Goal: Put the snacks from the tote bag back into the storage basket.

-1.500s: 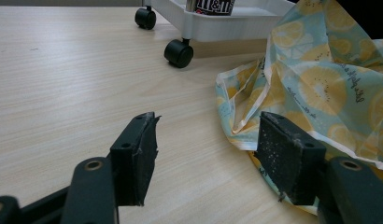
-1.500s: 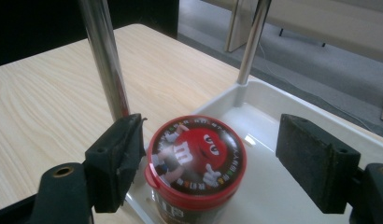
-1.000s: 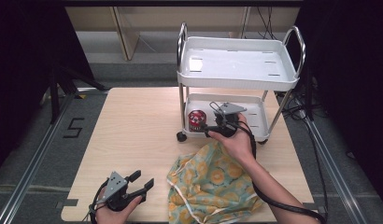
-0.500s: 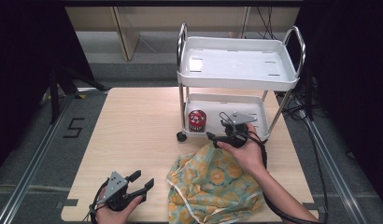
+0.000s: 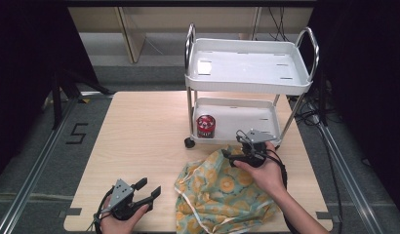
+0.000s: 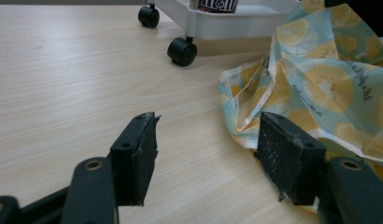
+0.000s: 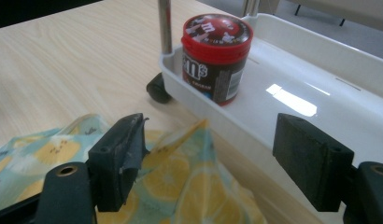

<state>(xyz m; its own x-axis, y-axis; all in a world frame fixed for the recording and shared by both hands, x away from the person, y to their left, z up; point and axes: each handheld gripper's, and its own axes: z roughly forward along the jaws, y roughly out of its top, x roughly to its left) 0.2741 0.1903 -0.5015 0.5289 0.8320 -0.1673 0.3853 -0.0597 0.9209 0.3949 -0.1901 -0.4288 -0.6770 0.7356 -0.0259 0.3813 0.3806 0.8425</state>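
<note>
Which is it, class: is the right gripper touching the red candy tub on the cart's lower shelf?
Apart. The right gripper view shows the right gripper open, with bare white shelf and patterned cloth between its jaws and the candy tub.

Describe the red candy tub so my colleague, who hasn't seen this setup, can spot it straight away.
Find the white two-shelf cart at the far side of the wooden table. On its lower shelf, at the left end by the chrome post, stands a short round tub. It has a red lid and a dark printed label, and is the one thing on that shelf; the yellow lemon-print cloth lies on the table in front.
</note>
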